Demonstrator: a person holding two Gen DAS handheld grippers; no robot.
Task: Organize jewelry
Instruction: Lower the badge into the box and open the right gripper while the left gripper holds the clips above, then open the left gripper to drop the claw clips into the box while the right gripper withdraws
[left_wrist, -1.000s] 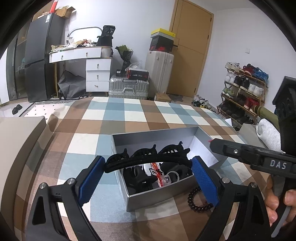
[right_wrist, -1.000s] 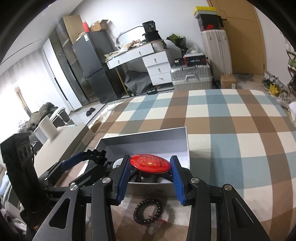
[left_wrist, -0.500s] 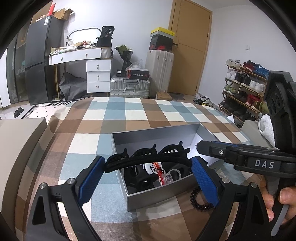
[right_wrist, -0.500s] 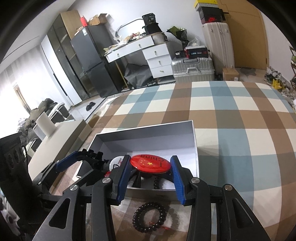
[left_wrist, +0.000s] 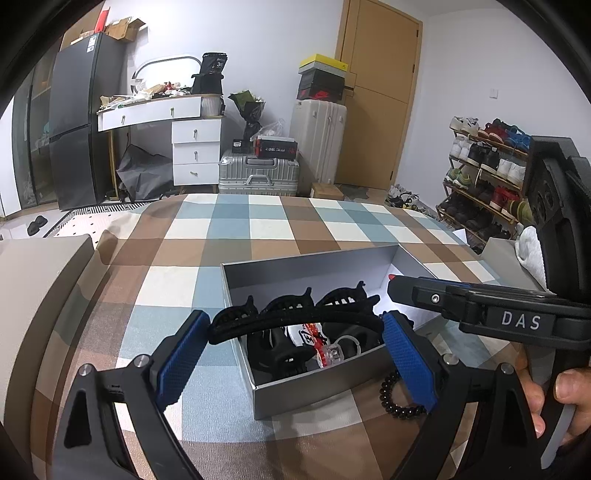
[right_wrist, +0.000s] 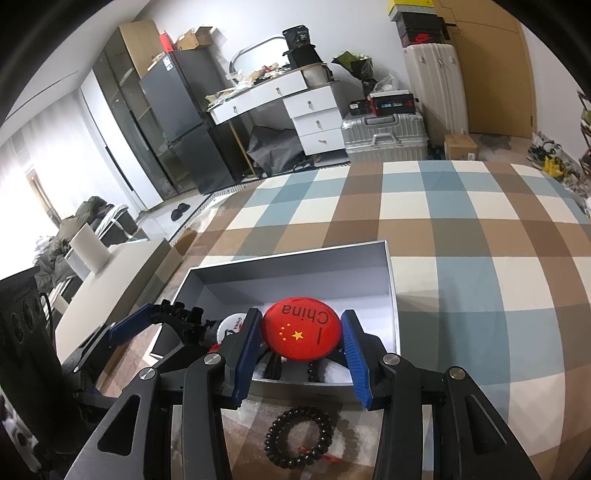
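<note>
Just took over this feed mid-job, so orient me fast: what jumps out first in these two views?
The red China badge stands out, clamped in the right gripper above the near end of the open grey box. The left gripper holds a black hair clip spanning its blue pads over the same box. A dark bead bracelet lies on the checked cloth just outside the box's near wall.

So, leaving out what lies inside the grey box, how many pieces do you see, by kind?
Black hairband, held in the left fingers: 1
Red round badge, held in the right fingers: 1
Black bead bracelet, on the checked cover: 1
Total: 3
</note>
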